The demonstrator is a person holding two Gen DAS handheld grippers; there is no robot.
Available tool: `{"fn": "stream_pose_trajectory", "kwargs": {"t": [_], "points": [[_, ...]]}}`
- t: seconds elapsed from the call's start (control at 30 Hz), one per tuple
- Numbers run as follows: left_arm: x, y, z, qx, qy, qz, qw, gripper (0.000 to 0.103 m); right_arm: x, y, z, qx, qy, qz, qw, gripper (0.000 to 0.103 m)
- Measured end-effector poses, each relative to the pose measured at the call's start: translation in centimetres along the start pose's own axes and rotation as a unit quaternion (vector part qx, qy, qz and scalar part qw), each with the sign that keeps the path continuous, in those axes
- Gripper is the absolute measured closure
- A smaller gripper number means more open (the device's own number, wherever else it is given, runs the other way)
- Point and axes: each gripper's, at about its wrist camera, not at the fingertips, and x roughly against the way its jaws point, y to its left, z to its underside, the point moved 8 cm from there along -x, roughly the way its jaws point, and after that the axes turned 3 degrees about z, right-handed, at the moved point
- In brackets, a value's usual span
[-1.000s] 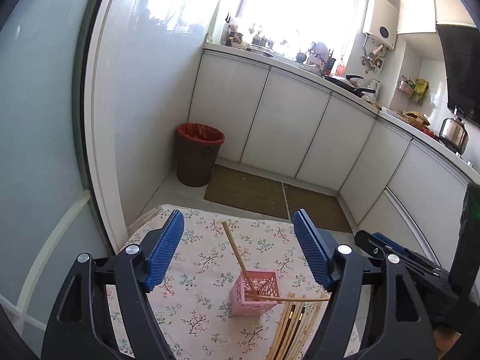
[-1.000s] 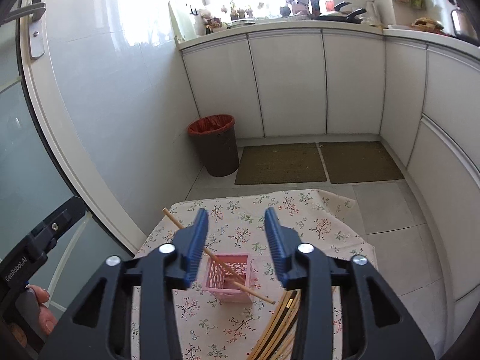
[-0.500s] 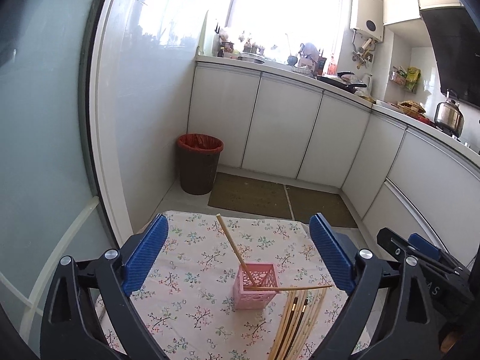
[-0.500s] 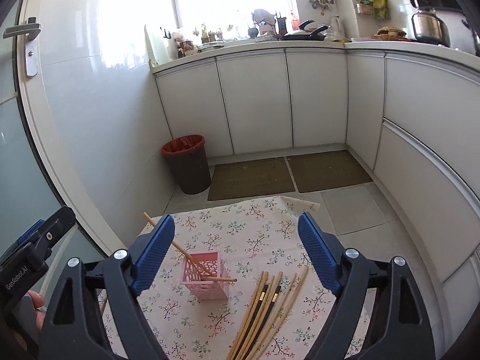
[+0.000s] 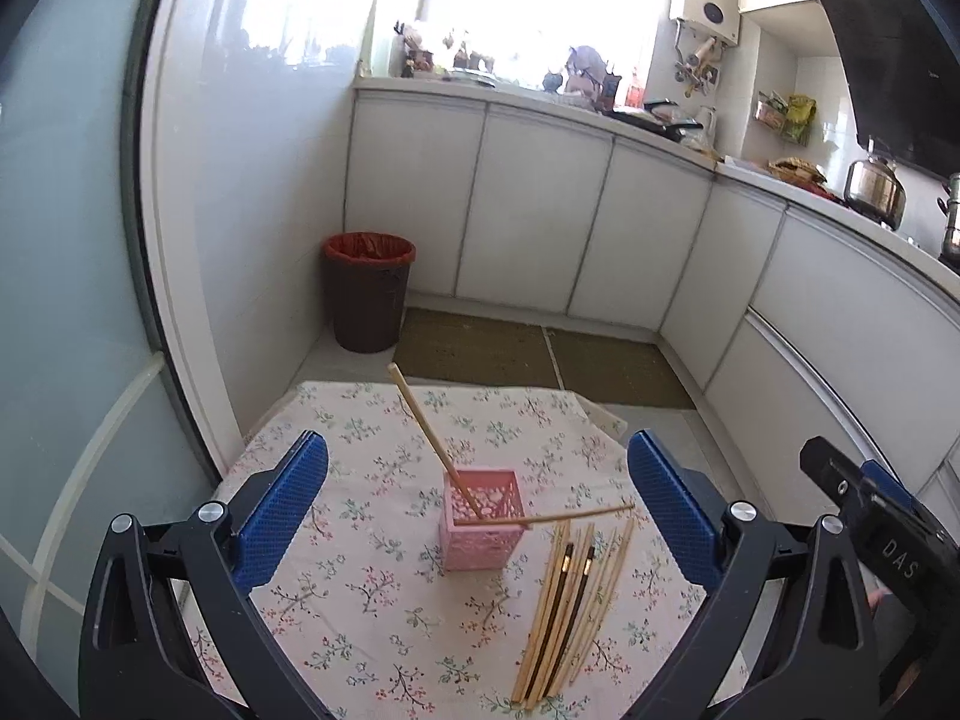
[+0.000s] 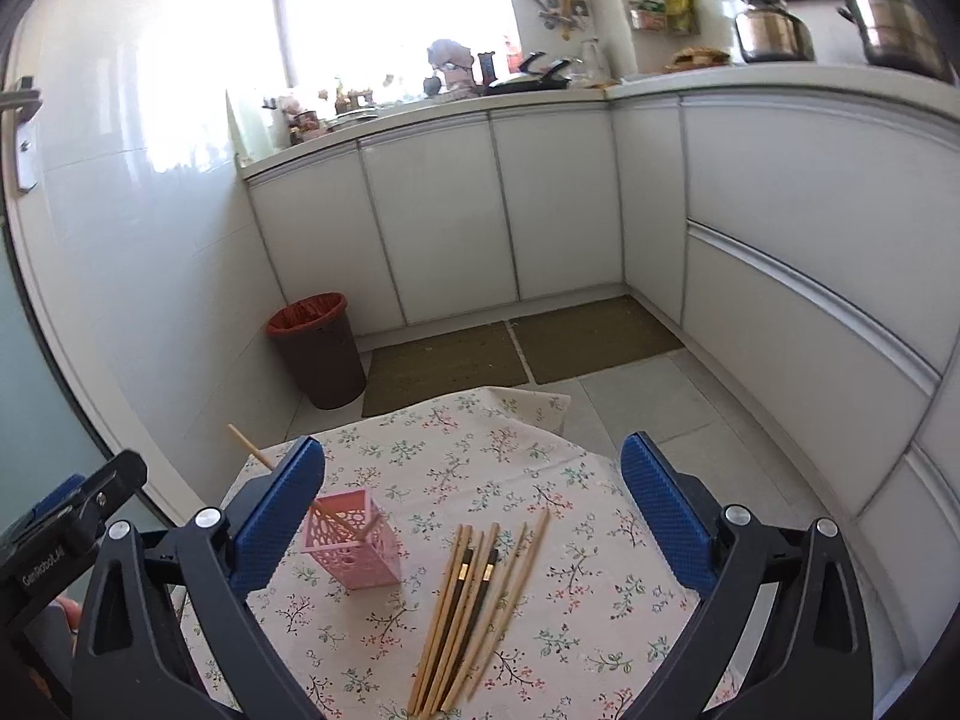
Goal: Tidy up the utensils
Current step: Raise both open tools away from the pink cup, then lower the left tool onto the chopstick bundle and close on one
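Observation:
A pink lattice holder [image 5: 482, 516] stands on the floral tablecloth [image 5: 372, 588]; it also shows in the right wrist view [image 6: 354, 543]. Two wooden chopsticks lean in it, one tilted up to the left [image 5: 423, 420], one resting across its rim toward the right [image 5: 570, 517]. A bundle of several chopsticks [image 5: 570, 594] lies on the cloth right of the holder, and it appears in the right wrist view [image 6: 474, 594] too. My left gripper [image 5: 477, 504] is open and empty above the holder. My right gripper [image 6: 474, 510] is open and empty above the bundle.
A brown bin with a red liner [image 5: 367, 291] stands on the floor beyond the table. White cabinets [image 5: 540, 216] run along the back and right. Two floor mats [image 5: 480, 348] lie before them. A glass door [image 5: 54, 300] is at the left.
The right gripper opened wide and pulled back to the right, leaving a second chopstick across the holder's rim. The left gripper also opened wider and drew back.

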Motion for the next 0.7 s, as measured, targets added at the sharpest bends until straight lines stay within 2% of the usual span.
{"fn": "stream_pose_trajectory", "kwargs": {"t": [0.07, 0.13, 0.2, 0.33, 0.43, 0.57, 0.67, 0.7], "points": [[-1.0, -1.6, 1.5, -0.016, 0.034, 0.037, 0.9986, 0.007, -0.8, -3.1, 1.1, -0.048, 0.021, 0.012, 0.999, 0.007], [-1.9, -3.4, 3.3, -0.039, 0.065, 0.066, 0.995, 0.007, -2.2, -7.1, 2.5, -0.118, 0.052, 0.024, 0.991, 0.007], [-3.1, -5.5, 5.2, -0.063, 0.1, 0.093, 0.9887, 0.007, -3.7, -11.3, 4.2, -0.186, 0.082, 0.039, 0.978, 0.007], [-5.9, -10.1, 9.0, -0.103, 0.163, 0.127, 0.9729, 0.007, -6.1, -18.1, 7.5, -0.269, 0.131, 0.068, 0.952, 0.007], [-8.7, -13.8, 12.1, -0.158, 0.202, 0.127, 0.958, 0.007, -7.1, -22.2, 8.8, -0.317, 0.152, 0.084, 0.933, 0.007], [-13.3, -17.9, 16.7, -0.225, 0.266, 0.128, 0.9285, 0.007, -7.7, -25.2, 9.8, -0.372, 0.17, 0.07, 0.91, 0.007], [-16.8, -19.2, 17.8, -0.252, 0.274, 0.1, 0.9227, 0.008, -8.3, -25.8, 10.7, -0.389, 0.192, 0.056, 0.899, 0.007], [-18.3, -19.5, 17.7, -0.254, 0.281, 0.094, 0.9206, 0.014, -8.6, -25.7, 10.9, -0.395, 0.2, 0.049, 0.895, 0.007]]}}
